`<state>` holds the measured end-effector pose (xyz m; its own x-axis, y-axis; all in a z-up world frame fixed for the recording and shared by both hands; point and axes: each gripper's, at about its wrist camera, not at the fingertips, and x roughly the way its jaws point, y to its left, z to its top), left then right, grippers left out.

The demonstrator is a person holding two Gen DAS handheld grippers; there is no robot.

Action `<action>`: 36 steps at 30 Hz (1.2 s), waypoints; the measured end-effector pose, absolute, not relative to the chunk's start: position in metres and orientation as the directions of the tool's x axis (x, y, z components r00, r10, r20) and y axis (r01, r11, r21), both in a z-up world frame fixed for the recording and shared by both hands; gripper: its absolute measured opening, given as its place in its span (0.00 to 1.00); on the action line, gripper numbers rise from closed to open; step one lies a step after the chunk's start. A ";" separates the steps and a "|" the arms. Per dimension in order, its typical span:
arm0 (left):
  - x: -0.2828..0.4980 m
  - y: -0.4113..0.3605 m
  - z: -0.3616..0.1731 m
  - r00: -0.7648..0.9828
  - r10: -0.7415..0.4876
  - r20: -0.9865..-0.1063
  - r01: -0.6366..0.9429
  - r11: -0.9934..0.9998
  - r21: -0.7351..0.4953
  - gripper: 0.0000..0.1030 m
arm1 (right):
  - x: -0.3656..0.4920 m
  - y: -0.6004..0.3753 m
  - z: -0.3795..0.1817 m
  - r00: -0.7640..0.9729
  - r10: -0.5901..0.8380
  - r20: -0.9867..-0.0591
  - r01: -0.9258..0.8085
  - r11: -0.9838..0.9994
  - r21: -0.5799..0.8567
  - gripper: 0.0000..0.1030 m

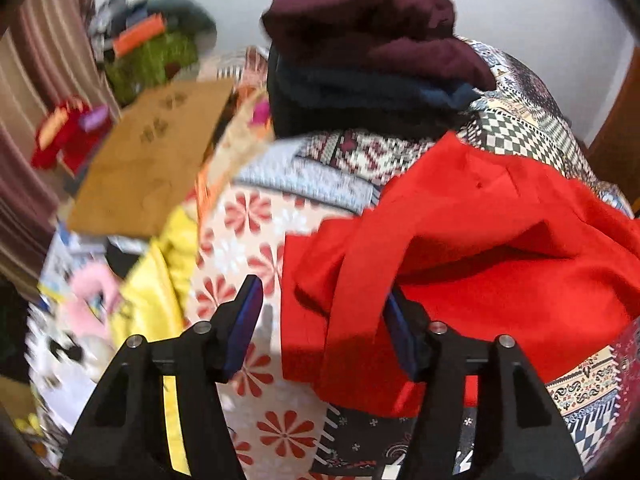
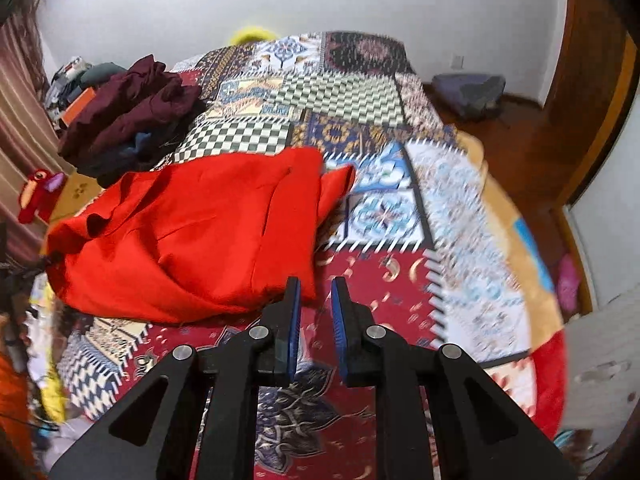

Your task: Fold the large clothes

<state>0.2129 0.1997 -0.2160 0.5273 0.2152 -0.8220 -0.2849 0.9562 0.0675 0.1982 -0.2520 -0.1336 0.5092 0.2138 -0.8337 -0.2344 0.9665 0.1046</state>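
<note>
A large red garment [image 1: 500, 260] lies crumpled on the patchwork bed cover [image 1: 580, 392]. My left gripper [image 1: 322, 292] stands open at its near left edge. A fold of the red cloth hangs between the jaws and covers the tip of the right finger [image 1: 404, 340], and the pads do not press on it. In the right wrist view the red garment [image 2: 192, 232] spreads to the left on the bed cover [image 2: 360, 112]. My right gripper [image 2: 316, 292] hovers just off its near right corner, jaws almost together with nothing between them.
A stack of folded dark clothes, maroon on top [image 1: 372, 60] [image 2: 132, 112], sits at the far left of the bed. A cardboard sheet [image 1: 152, 160], yellow cloth [image 1: 160, 292] and a red toy [image 2: 38, 196] crowd the left side. A dark bag [image 2: 468, 92] lies on the wooden floor to the right.
</note>
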 end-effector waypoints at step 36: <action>0.275 0.261 -0.214 0.470 0.336 -0.816 -0.512 0.857 0.058 0.94 | 0.236 -0.163 -0.150 0.564 0.143 -0.814 -0.373 0.923 -0.097 0.61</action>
<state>0.2747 0.2608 -0.2142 0.4702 0.3362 -0.8160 -0.5117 0.8572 0.0583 0.2362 -0.1629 -0.1503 0.5638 0.1427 -0.8135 -0.3731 0.9227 -0.0967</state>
